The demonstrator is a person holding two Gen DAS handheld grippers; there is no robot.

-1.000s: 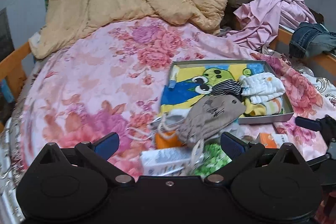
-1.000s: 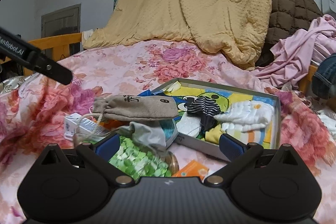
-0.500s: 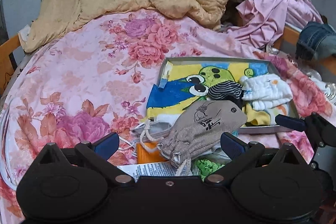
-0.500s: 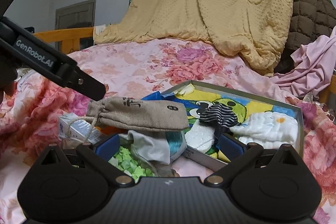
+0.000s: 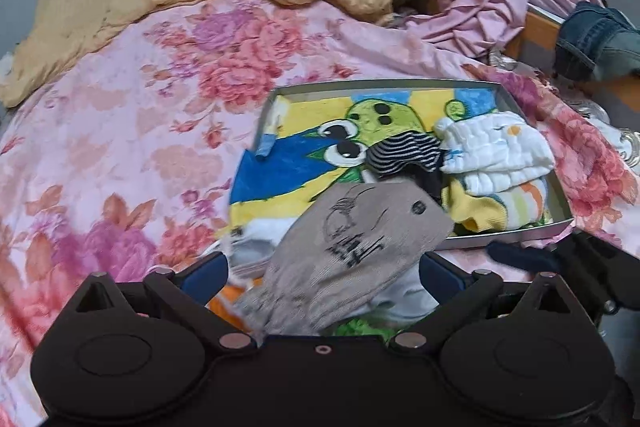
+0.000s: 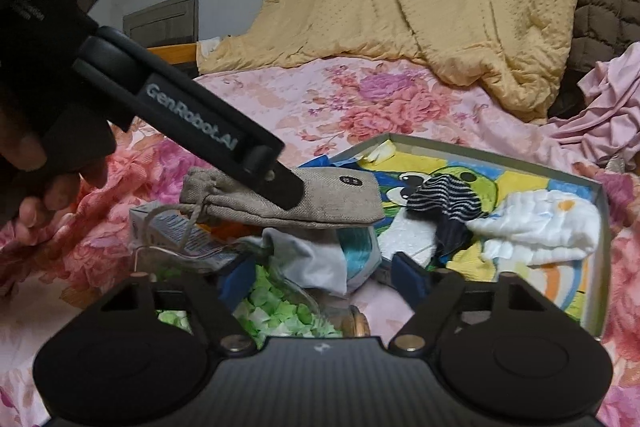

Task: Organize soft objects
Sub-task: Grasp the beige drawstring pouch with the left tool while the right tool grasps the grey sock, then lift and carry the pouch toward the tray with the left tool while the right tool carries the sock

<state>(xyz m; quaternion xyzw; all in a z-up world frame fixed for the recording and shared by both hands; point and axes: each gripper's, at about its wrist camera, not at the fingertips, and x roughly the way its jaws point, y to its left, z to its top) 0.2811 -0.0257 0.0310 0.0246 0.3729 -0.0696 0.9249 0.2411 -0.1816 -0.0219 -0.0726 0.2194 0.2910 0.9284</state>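
Left gripper (image 5: 324, 277), jaws apart, straddles the drawstring pouch (image 5: 352, 251); right gripper (image 6: 316, 273) narrowing, unclamped; next: pinch, lift into tray (image 5: 516, 233).

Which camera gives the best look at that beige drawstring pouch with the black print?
The left wrist view: the beige drawstring pouch fills the middle, printed face up, though blurred. The right wrist view shows it from the side, sharp, with cord visible, but a black finger of the left tongs crosses it.
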